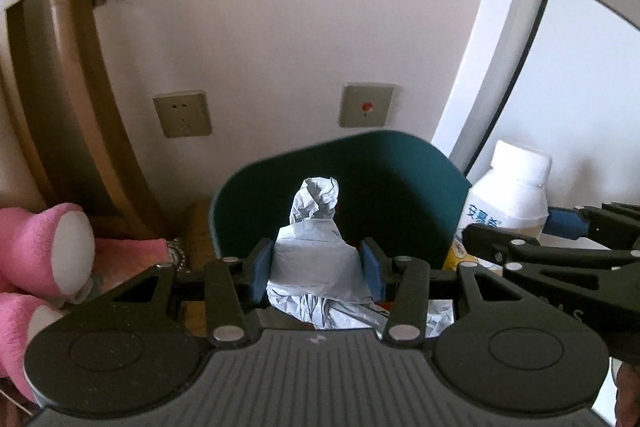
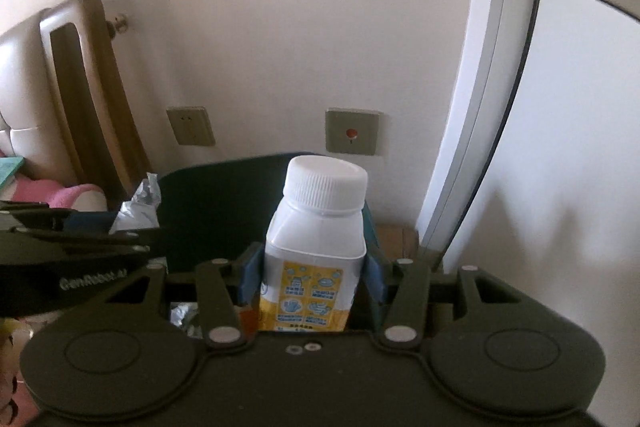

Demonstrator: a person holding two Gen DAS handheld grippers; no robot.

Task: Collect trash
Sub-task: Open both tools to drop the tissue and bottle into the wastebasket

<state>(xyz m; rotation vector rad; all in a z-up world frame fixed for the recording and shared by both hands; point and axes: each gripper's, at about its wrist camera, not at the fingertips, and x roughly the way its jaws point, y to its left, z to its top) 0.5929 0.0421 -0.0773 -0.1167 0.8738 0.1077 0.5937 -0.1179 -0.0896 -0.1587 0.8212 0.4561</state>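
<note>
So both grippers are loaded up over the bin. The left gripper (image 1: 318, 269) has its blue pads clamped on a crumpled wad of pale blue-grey tissue paper (image 1: 316, 251), with a twisted tip of the paper sticking up past the fingertips and more of it bunched below. It's hanging right over the open mouth of the dark green trash bin (image 1: 400, 187), closer to the bin's near rim than its back wall.

The right gripper (image 2: 314, 271) is squeezed onto a white plastic bottle (image 2: 320, 223) with a ribbed white screw cap (yellow label with little blue pictures, pads pressing on both sides just under the shoulder). The bottle stands upright in the grip, above the right side of the bin (image 2: 208, 211).

From the left wrist view you can see the bottle (image 1: 510, 195) just past the bin's right edge, and from the right wrist view the tissue (image 2: 138, 211) shows at the bin's left edge.

Behind the bin: a plain wall with two beige plates, a wall socket (image 1: 182, 113) and a switch plate with a red mark (image 1: 366, 105). A pink plush thing (image 1: 44, 247) sits off to the left by a wooden headboard (image 1: 60, 75).
</note>
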